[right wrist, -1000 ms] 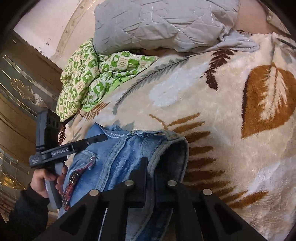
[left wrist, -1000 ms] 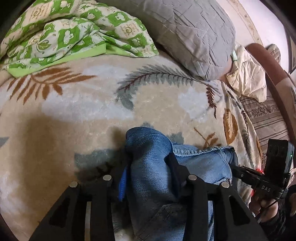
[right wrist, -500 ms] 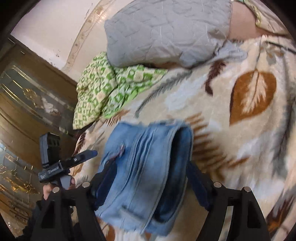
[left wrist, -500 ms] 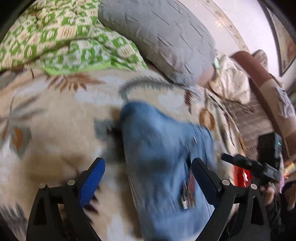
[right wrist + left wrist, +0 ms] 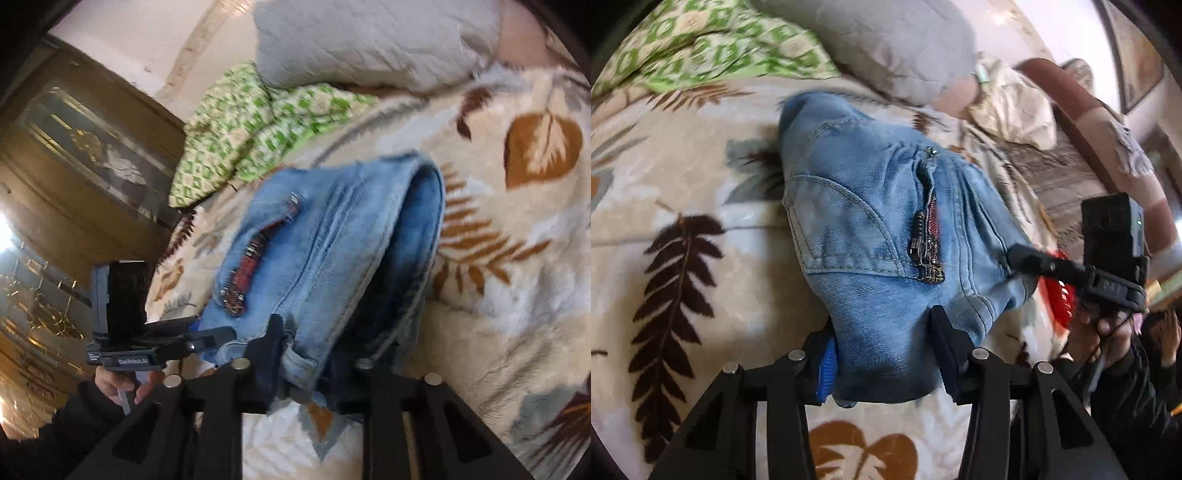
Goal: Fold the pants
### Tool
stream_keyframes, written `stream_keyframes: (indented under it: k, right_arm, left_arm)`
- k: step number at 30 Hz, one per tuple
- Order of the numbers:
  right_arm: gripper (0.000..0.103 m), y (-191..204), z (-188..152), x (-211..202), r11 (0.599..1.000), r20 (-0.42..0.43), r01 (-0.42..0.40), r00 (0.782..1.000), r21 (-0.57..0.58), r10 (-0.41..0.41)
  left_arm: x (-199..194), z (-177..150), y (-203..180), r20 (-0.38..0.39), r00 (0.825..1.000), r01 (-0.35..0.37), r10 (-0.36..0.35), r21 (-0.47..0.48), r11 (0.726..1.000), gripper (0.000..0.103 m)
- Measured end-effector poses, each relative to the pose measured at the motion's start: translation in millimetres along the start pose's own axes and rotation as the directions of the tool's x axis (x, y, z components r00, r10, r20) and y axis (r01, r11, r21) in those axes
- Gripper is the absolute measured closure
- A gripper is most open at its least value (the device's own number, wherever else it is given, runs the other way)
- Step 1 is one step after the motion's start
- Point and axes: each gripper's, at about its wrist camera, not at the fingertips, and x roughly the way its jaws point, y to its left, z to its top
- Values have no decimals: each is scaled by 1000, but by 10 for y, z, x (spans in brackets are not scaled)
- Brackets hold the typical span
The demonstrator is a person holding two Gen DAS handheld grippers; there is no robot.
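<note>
A bed covered by a cream plush blanket (image 5: 713,280) printed with brown leaves is filling both views, with a grey quilted pillow (image 5: 886,40) and a green-and-white patterned cloth (image 5: 255,122) bunched near the headboard. The light-blue denim pants (image 5: 871,229), already doubled into a thick bundle, are lying in the middle of the blanket with the open zipper fly (image 5: 927,243) facing up. The left tongs (image 5: 882,354) are straddling the near end of the bundle, their fingers pressing against either side of the denim, so they seem to be clamping it. The right tongs (image 5: 314,354) are sitting at the waistband corner; the left finger is touching cloth, but I cannot tell whether they are truly gripping. Denim like this is likely heavy-ish, stiff at seams and waistband, yet floppy in the legs, and it is not slippery. Taking hold at the thick seamed edges, one corner per tongs, looks like the soundest grip for the following fold.
</note>
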Motion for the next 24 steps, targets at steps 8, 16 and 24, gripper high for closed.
stream_keyframes:
  k: [8,16,24]
  right_arm:
    - [86,-348,-248,198,993,-32,118,993,12,-117]
    - [51,-285,-237,-2,989,2,138,990,50,-138]
    - [30,84,-570,-346,932,54,297,955,-209,-293]
  left_arm:
    - [225,-115,261,-30,1000,-9,8,-18,1000,51]
    - [29,-105,86,48,991,-128,128,-9,992,20]
    - [-345,-506,-402,138,914,-405,381,315,858,19]
